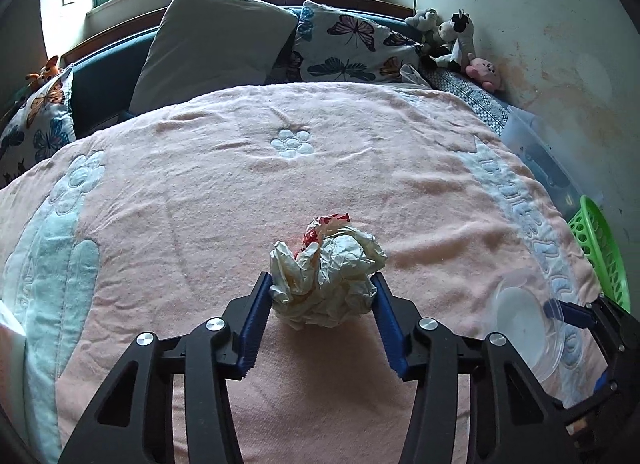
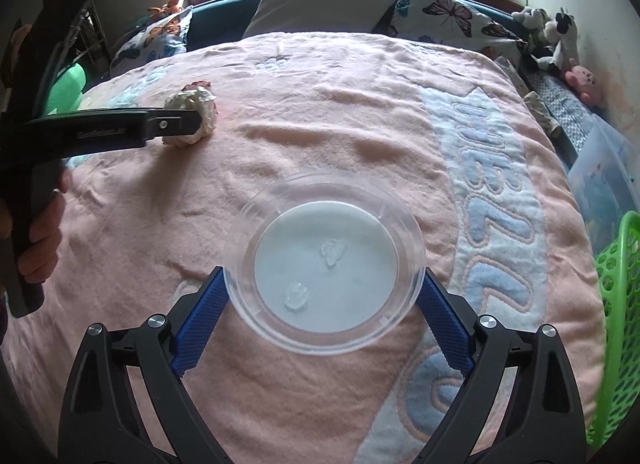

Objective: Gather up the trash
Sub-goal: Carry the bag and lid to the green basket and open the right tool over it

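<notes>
A crumpled white paper wad (image 1: 328,276) with red print lies on the pink blanket (image 1: 240,192). My left gripper (image 1: 320,284) has its blue pads against both sides of the wad, shut on it. The right wrist view shows the same wad (image 2: 202,102) behind the left gripper's black finger (image 2: 172,124). A clear round plastic dish (image 2: 324,276) rests on the blanket between the fingers of my right gripper (image 2: 323,274). That gripper stands wide open, its pads just beside the rim. The dish (image 1: 524,320) also shows at the lower right of the left wrist view.
A green perforated basket (image 2: 616,304) stands off the bed's right edge, with a clear storage box (image 2: 600,168) behind it. Pillows (image 1: 216,48) and plush toys (image 1: 452,40) line the headboard. A hand (image 2: 36,236) holds the left gripper's handle.
</notes>
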